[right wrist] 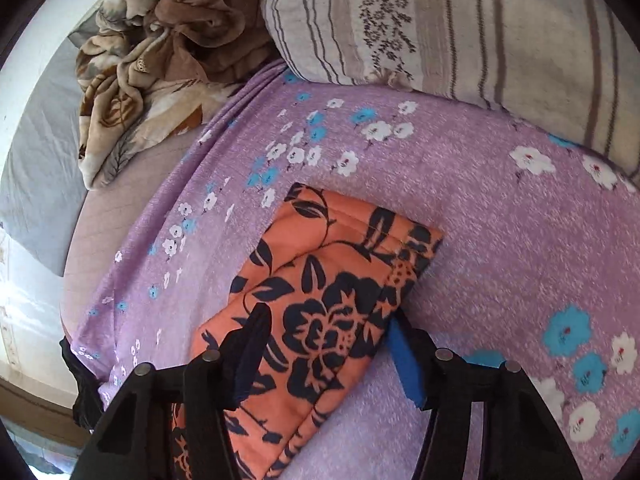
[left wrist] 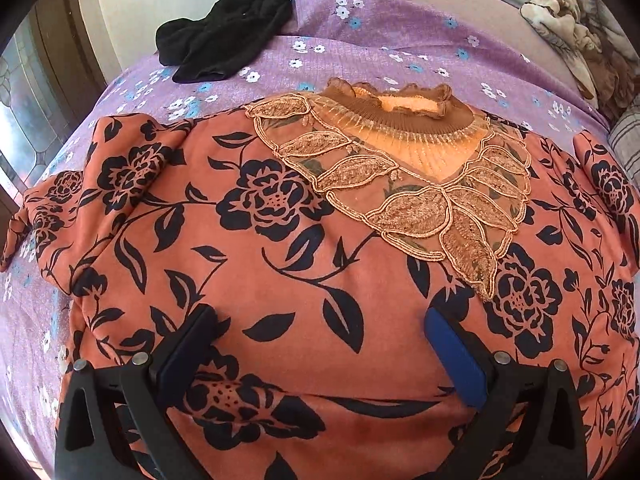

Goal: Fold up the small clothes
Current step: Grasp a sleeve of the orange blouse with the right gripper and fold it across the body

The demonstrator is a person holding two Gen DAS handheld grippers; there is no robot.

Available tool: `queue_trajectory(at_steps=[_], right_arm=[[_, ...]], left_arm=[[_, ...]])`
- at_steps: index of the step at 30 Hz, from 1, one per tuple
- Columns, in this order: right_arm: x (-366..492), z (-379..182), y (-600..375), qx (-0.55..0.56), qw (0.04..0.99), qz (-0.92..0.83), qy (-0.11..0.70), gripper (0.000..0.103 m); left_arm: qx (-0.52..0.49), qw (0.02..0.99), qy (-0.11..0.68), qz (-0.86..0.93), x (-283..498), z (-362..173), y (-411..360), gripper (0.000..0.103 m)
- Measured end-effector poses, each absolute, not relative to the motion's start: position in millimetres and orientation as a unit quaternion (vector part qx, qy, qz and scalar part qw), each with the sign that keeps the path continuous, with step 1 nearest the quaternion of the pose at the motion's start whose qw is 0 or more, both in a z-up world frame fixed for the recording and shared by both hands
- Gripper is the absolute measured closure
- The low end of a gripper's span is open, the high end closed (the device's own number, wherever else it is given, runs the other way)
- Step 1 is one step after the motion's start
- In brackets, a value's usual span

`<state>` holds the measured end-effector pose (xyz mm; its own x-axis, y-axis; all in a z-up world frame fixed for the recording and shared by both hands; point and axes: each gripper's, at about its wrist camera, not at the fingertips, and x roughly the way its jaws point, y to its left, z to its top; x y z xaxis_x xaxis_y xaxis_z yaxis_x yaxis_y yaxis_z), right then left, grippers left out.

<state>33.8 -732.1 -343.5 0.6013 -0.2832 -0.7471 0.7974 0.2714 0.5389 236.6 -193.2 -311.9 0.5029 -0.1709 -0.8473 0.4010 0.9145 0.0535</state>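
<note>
In the left wrist view, an orange top printed with black roses and leaves lies spread flat on a bed, filling most of the frame. Its left sleeve runs off toward the left edge, and a brown ruffled collar with a beaded, leaf-shaped lace panel sits at upper centre. The purple bedsheet with small white and blue flowers shows above and at lower left of the top. A crumpled black garment lies on the sheet at upper left, well apart from the top, and a brown floral blanket is bunched at the upper right edge. At the bottom of the frame the left gripper is over the lower front of the top, its fingers spread wide with only flat cloth between them, gripping nothing. In the right wrist view, the brown blanket is heaped at upper left and a striped pillow fills the upper right, resting on the purple sheet. The top's right sleeve lies in the centre, running down to the bottom edge. The right gripper straddles the sleeve, its fingers partly apart; the left one lies over the cloth, the blue-padded one is just beside the sleeve's right edge, and I cannot tell whether they pinch it.
</note>
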Motion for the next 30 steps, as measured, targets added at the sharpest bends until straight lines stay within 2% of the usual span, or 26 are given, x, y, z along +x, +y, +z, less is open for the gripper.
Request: queue_trajectory(at_steps=[1,2,3,4,10,14,18,24,25,27,28,29,30], right_arm=[[39,-346,-732,0.476,0.759,-0.352,0.271,0.071],[41,-348,-734,0.474,0.760,-0.351,0.274,0.081],[40,-346,-733,0.478,0.760,-0.350,0.267,0.084],[40,-342,-731,0.487,0.764,-0.338,0.257,0.094],[49,-246,-653,0.441,0.857,-0.214,0.161,0.096],[65,-196,-576,0.409,0.894,-0.113,0.141,0.095],[108,-179,-501,0.407,0.901,-0.033,0.148,0.095],[199,-186,-399,0.417,0.890,0.048,0.180,0.095],[213,-189,-383,0.422,0.885,0.060,0.189,0.092],[239,-196,-351,0.434,0.870,0.089,0.217,0.091],[251,-198,-337,0.428,0.867,0.092,0.237,0.083],[261,-202,-324,0.422,0.864,0.099,0.255,0.051],[270,-206,-314,0.425,0.857,0.114,0.268,0.029]], left_arm=[[0.123,0.859,0.469,-0.167,238,-311,-192,0.000],[0.124,0.860,0.466,-0.165,237,-309,-191,0.000],[0.126,0.864,0.460,-0.161,237,-307,-191,0.000],[0.127,0.869,0.451,-0.157,238,-304,-189,0.000],[0.132,0.902,0.390,-0.129,243,-272,-175,0.000],[0.131,0.919,0.357,-0.102,240,-250,-155,0.000],[0.111,0.927,0.350,-0.080,245,-235,-129,0.000],[0.049,0.930,0.362,-0.035,262,-220,-73,0.000],[0.041,0.932,0.359,-0.021,266,-218,-62,0.000],[0.030,0.935,0.354,0.009,273,-215,-42,0.000],[0.025,0.934,0.355,0.025,278,-215,-31,0.000],[0.019,0.933,0.356,0.040,282,-215,-21,0.000],[0.012,0.931,0.360,0.055,286,-215,-11,0.000]])
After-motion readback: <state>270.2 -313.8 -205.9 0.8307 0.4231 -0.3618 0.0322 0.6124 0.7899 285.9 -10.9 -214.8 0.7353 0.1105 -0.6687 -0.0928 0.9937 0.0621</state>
